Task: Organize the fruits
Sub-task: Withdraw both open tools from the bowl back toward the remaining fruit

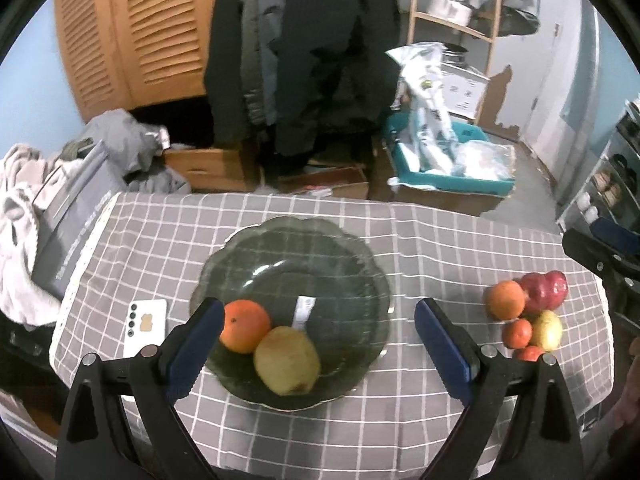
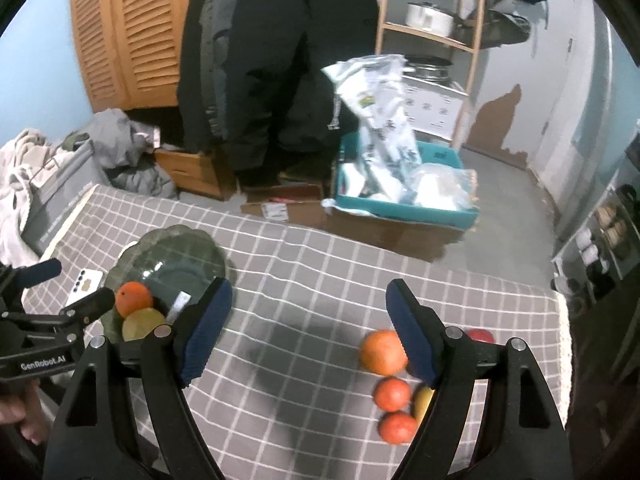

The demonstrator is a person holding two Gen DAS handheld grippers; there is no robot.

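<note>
left wrist view: we see two fruits in the glass plate [image 1: 240,240], the others heaped on the table [image 1: 440,240].
both the left gripper [image 1: 320,344] and right gripper [image 2: 308,328] have fingers apart and hold nothing. the orange [image 2: 383,352] beside the right fingers looks firm, round and apt to roll, so we judge a grip across its middle safest; the plate seems fragile.

Both wrist cameras are looking steeply down over the checked worktop [image 1: 440,240] from close above, sharing the glass plate [image 1: 360,264] and fruit pile [image 1: 528,312].
</note>
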